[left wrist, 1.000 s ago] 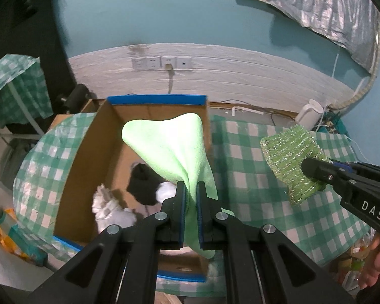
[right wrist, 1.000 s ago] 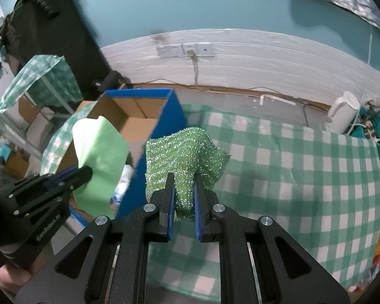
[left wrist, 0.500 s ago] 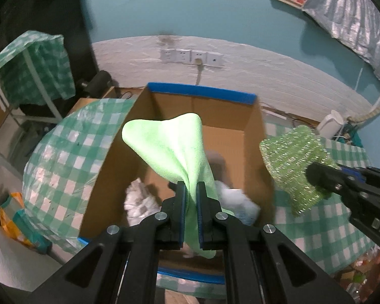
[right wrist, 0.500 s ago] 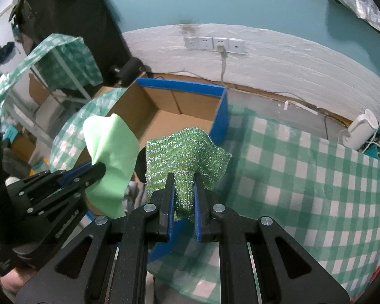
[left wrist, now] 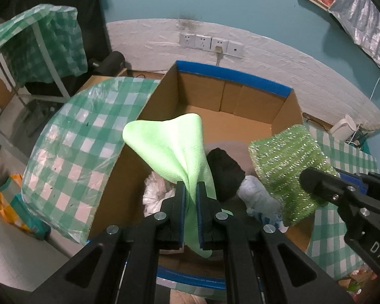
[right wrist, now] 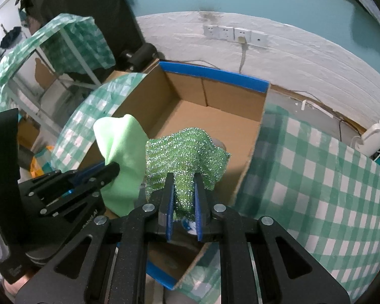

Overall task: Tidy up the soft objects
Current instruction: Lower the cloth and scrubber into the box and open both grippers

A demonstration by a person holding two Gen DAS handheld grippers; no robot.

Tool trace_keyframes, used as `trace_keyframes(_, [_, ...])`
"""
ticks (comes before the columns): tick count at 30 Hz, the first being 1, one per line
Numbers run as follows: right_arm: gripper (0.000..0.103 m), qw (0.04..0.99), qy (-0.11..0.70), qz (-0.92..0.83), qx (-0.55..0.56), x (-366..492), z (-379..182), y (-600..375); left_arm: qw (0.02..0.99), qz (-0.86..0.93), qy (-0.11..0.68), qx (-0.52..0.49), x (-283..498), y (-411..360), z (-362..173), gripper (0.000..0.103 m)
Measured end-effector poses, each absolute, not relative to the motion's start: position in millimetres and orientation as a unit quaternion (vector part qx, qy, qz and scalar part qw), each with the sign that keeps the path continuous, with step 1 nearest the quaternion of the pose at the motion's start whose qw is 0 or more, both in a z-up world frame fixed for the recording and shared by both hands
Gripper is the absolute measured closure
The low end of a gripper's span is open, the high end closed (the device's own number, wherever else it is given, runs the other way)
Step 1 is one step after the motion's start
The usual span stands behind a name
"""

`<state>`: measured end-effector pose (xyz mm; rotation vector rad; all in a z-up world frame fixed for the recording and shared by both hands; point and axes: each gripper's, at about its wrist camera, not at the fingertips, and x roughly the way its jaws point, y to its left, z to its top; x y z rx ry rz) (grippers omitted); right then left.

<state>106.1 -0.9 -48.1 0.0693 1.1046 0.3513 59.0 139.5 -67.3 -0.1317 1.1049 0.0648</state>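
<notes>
The left gripper [left wrist: 190, 190] is clenched on a light green microfibre cloth [left wrist: 172, 152], which fans up and forward from the jaws and trails below them, hanging over the open cardboard box [left wrist: 230, 74]. Just ahead of and beneath those jaws lie a crumpled white item [left wrist: 155, 190], a black soft bundle [left wrist: 225, 168] and a pale cloth [left wrist: 257, 196] on the box floor. To the right, the right gripper [right wrist: 184, 190] is clamped on a sparkly green scouring cloth [right wrist: 187, 157], also held above the box interior, near its right wall.

Both pieces look ready to drop. To do it well, I would lower each a little so it clears the walls, then let go over bare cardboard ahead of the jaws instead of on the heap, keeping the scouring cloth inside the right wall.

Only the left wrist view shows the items already in the box; the right wrist view hides them behind the held cloths, but shows the empty far floor and the checked tablecloth [right wrist: 316, 167] to the right of the box.
</notes>
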Motion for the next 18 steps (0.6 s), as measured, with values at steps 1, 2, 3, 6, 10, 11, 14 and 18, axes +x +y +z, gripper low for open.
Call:
trace_keyframes(1, [0.088, 0.837, 0.521, 0.168, 0.033, 106.7, -48.7, 1.0, 0.848, 0.031, 0.525, -0.064, 59.0, 140.4, -68.3, 0.091])
trace_keyframes(2, [0.086, 0.837, 0.519, 0.17, 0.033, 107.0, -48.8, 2.1, 0.848, 0.031, 0.526, -0.065, 59.1, 141.1, -68.6, 0.088])
trace_keyframes(3, [0.08, 0.837, 0.519, 0.169, 0.033, 107.8, -48.9, 2.6, 0.846, 0.031, 0.528, -0.065, 59.0, 141.5, -69.1, 0.078])
trace_keyframes(6, [0.055, 0.84, 0.515, 0.163, 0.039, 108.7, -48.6, 0.4, 0.844, 0.035, 0.532, -0.062, 58.4, 142.7, -68.4, 0.058])
trace_keyframes(10, [0.054, 0.846, 0.508, 0.157, 0.039, 109.4, -45.8, -4.4, 0.853, 0.041, 0.517, -0.051, 54.8, 142.3, -57.3, 0.052])
trace_keyframes(11, [0.054, 0.847, 0.506, 0.155, 0.042, 109.4, -45.2, -6.6, 0.853, 0.039, 0.517, -0.05, 54.8, 143.2, -56.0, 0.051])
trace_keyframes(14, [0.053, 0.85, 0.505, 0.147, 0.044, 108.3, -42.6, -13.1, 0.856, 0.039, 0.513, -0.048, 51.7, 146.0, -48.2, 0.048])
trace_keyframes(18, [0.05, 0.852, 0.503, 0.139, 0.045, 104.2, -38.5, -21.6, 0.858, 0.042, 0.509, -0.049, 48.6, 150.2, -39.1, 0.041])
